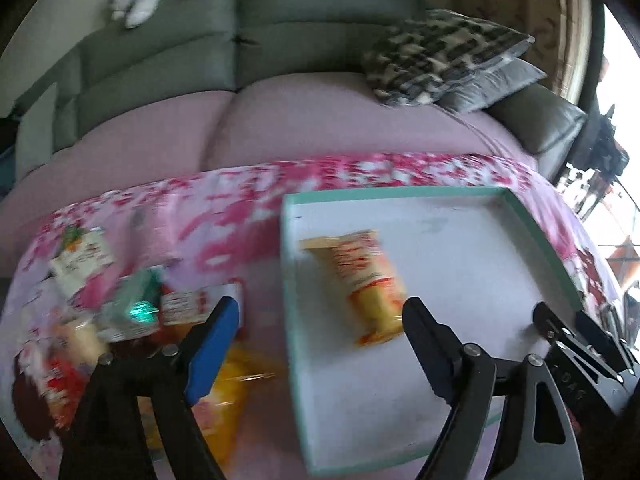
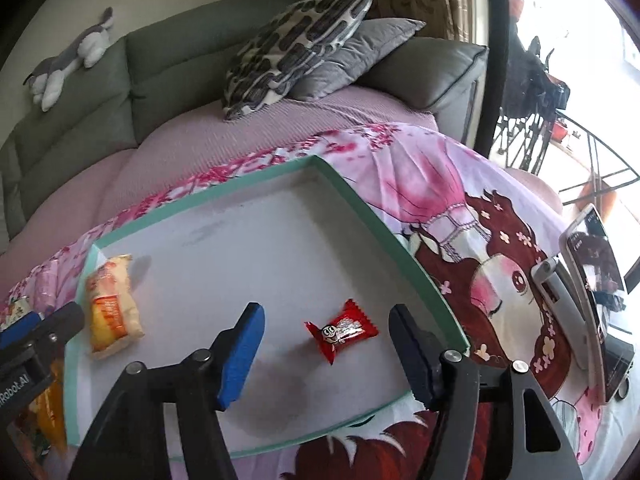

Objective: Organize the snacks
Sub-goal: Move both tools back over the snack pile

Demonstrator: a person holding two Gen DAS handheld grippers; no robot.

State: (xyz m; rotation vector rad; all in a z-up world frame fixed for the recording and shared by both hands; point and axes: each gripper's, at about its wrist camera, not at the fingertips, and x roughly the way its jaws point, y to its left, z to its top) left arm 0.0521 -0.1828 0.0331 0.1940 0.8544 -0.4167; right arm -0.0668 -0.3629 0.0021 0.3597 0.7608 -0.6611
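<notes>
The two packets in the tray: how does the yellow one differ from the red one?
The yellow packet is clearly bigger and longer than the red packet. The yellow one lies by the tray's left wall, while the red one lies nearer the right wall, between the open fingers of the right gripper. The yellow one is pale with orange print; the red one shows a cartoon face. Both lie flat, free of any grip.

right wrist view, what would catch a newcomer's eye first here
Most striking is the shallow white tray with a teal rim in the middle of the pink cartoon-print cloth. Two snacks lie in it: a small red wrapped candy between the open jaws of the right gripper, and a yellow-orange packet by the left rim. A phone on a stand sits at the right.
</notes>
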